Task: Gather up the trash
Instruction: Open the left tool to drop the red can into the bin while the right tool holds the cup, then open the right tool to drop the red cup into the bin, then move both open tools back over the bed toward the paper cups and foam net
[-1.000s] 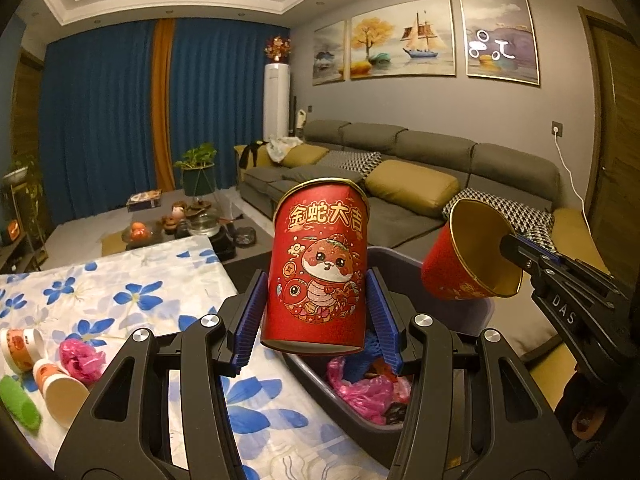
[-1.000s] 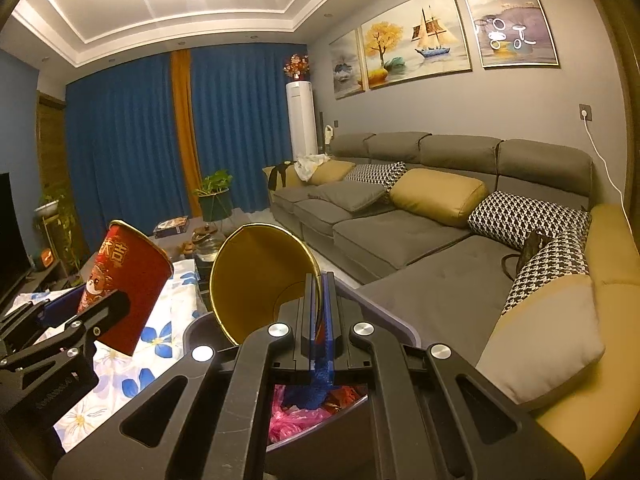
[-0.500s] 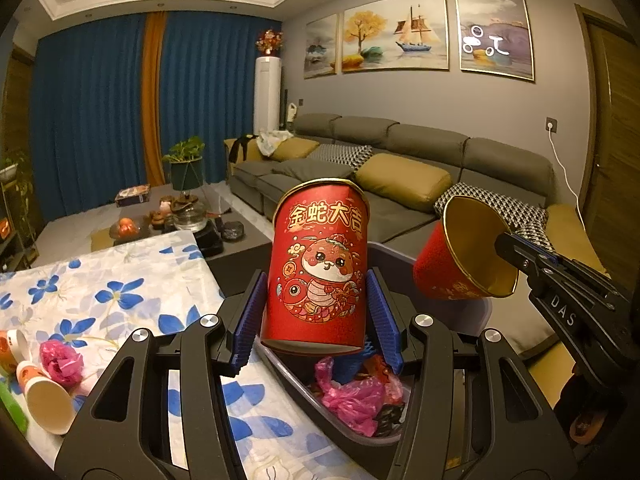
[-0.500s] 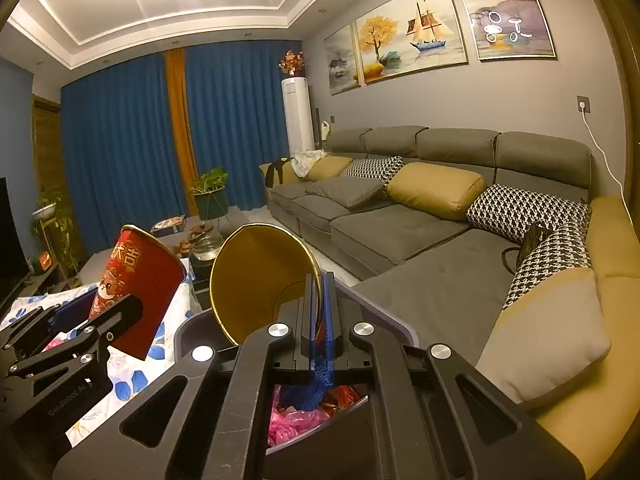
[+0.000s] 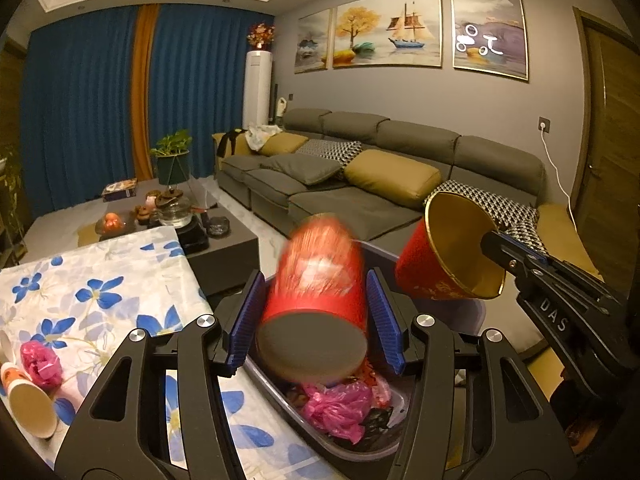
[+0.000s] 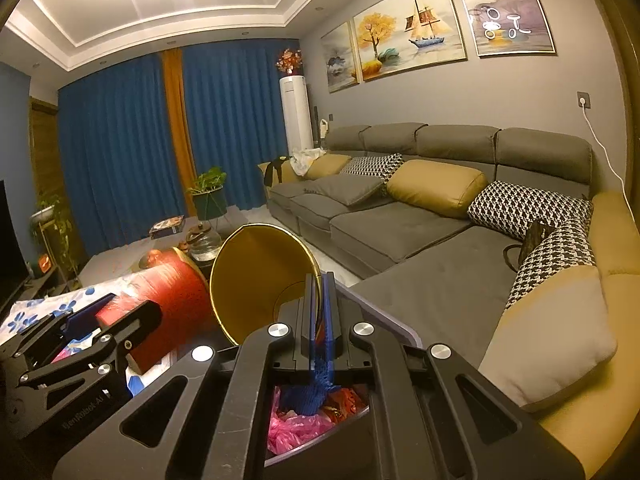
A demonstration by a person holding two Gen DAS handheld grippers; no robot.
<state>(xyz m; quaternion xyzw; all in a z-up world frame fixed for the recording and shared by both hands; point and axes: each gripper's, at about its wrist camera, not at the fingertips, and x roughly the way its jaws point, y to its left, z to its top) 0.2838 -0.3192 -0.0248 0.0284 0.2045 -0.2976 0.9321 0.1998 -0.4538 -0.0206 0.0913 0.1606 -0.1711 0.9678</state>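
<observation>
While the left gripper [image 5: 316, 316] hangs over the dark bin [image 5: 460, 320], its blue pads [image 5: 248, 316] stand apart from the red cup [image 5: 316, 292] between them, so the jaws look spread and the cup seems free. That cup is blurred and tipped, its grey base toward the camera, which reads as a drop into the bin rather than a hold. It sits above the pink bags [image 5: 336, 404] and other scraps already in the bin, so the release point looks chosen to land it on the pile.

Off to the right, the right gripper [image 6: 320, 304] is clamped on the rim of a second red cup [image 6: 260, 276], one finger inside the gold lining and one outside. Pinching the thin wall this way suits a wide paper cup that the jaws could not span. This cup is held tilted, mouth toward the camera, over the far side of the same bin; my guess is it waits its turn to be let go.

On the flowered tablecloth [image 5: 100, 280] beside the bin, near the left edge of the left view, a pink wad [image 5: 40, 364] and a tipped paper cup [image 5: 28, 408] lie close together. By my reading these are trash not yet collected, so the task is partway done.
</observation>
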